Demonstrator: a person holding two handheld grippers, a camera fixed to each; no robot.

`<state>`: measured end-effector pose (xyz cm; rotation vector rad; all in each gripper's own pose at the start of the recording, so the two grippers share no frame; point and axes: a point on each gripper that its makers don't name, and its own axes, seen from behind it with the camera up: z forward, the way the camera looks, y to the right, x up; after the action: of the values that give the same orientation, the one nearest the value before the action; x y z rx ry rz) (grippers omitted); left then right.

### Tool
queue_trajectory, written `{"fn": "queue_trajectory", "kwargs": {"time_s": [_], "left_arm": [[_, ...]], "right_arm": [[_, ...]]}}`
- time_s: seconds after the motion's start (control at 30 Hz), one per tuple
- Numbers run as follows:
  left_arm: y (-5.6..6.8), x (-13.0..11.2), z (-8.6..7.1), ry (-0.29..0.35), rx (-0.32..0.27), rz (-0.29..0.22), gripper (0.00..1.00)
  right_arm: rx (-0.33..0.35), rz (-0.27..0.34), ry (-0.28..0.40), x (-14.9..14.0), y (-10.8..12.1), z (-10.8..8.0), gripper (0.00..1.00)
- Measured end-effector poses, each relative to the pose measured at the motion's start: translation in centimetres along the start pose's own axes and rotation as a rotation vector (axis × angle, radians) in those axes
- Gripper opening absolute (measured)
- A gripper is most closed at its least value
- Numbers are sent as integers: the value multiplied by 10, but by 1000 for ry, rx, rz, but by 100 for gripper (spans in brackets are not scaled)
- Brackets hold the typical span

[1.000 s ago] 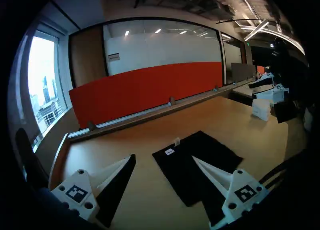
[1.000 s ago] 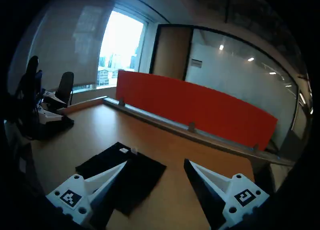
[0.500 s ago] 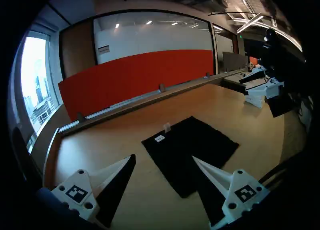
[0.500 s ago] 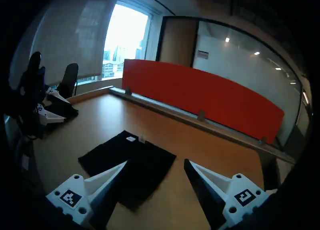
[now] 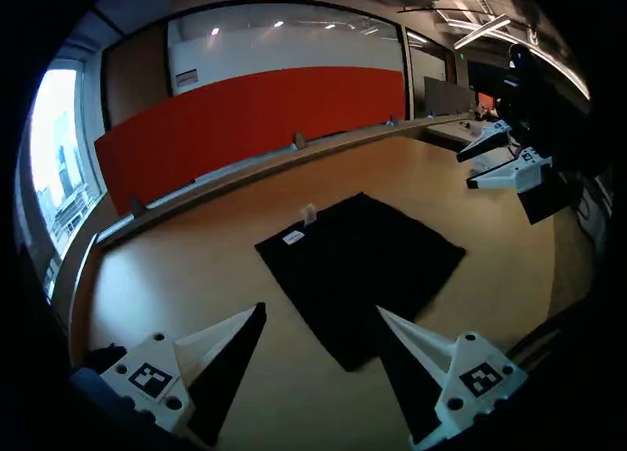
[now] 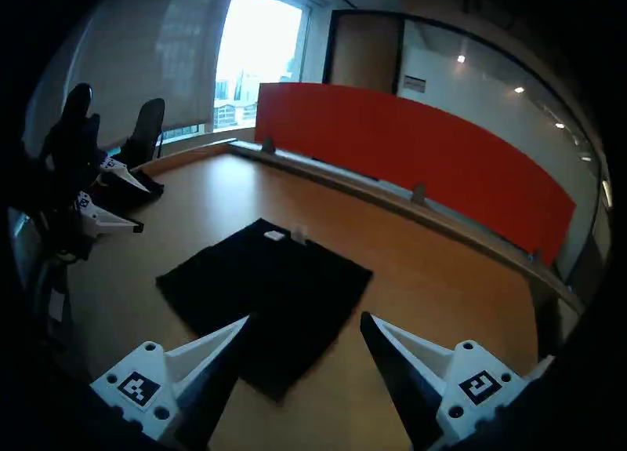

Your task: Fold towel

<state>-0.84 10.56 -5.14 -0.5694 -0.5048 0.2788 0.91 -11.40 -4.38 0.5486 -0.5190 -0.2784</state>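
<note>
Black rectangular cloth towel (image 5: 360,270) spread flat mid tan wooden table (image 5: 196,255), set cornerwise, near corner pointed between wide-parted left gripper (image 5: 320,307) fingers, long axis unclear, right gripper (image 6: 304,317) likewise parted, nothing pinched.

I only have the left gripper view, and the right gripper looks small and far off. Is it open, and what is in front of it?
Observer: In the right gripper view the right gripper is open. The near corner of the black towel shows between its fingers, and nothing is gripped.
Operator: Where is my left gripper from that side?
Observer: The left gripper is off to the towel's left in that view, apart from the cloth.
Operator: Anything behind it?
Observer: A dark office chair stands by the bright window.
</note>
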Motion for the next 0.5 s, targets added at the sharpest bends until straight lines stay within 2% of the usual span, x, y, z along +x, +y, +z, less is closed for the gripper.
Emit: {"fn": "queue_trajectory", "kwargs": {"time_s": [0.3,0.5], "left_arm": [[14,-35,24,-66,-46,3,93],[20,-55,38,-115,-70,7,93]], "right_arm": [[40,-10,-75,-44,-14,22,100],[68,5,-115,-68,-23,35,100]]}}
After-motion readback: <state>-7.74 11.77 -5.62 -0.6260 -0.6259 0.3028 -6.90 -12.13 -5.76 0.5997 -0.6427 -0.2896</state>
